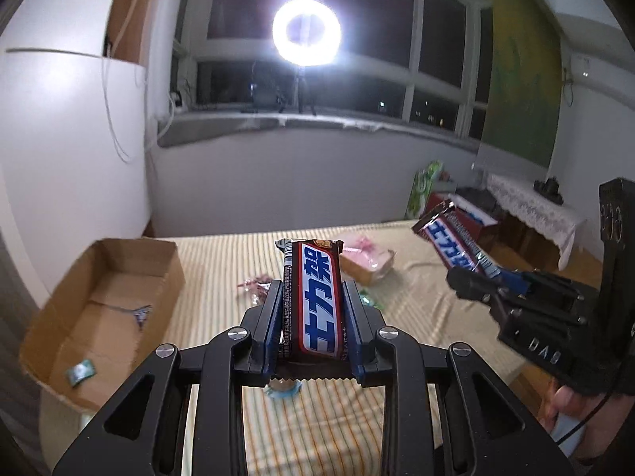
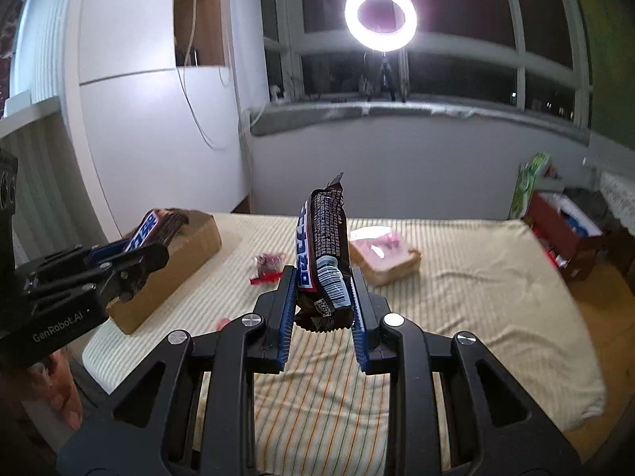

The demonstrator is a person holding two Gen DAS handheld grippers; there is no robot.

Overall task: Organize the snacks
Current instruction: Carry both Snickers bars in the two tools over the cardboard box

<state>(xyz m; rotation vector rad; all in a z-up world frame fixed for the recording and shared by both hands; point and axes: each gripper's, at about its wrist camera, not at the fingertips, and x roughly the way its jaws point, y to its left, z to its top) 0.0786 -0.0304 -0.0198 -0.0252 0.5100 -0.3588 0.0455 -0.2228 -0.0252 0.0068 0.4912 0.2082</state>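
A: Nearest first. The left gripper (image 1: pixel 313 309) is clamped on a brown chocolate bar with a blue-and-white label (image 1: pixel 313 297), held face-up above the striped cream cloth on the table (image 1: pixel 416 317).

B: And the right gripper (image 2: pixel 323 305)?

A: Clamped on a second brown chocolate bar (image 2: pixel 323 254), barcode side toward the camera, held tilted, clear of the cloth.

B: Containers?

A: One open brown cardboard box (image 1: pixel 103 301) at the table's left edge. Inside: a small green-wrapped sweet (image 1: pixel 80 373) and a silver-blue wrapper (image 1: pixel 139 313). Otherwise mostly bare.

B: Left out?

A: Small pink-and-red wrapped candies (image 2: pixel 268 263) mid-table, and farther back a pink-wrapped cake slice in clear film (image 2: pixel 381 256). Judged early: two items boxed, two bars in transit, several loose.
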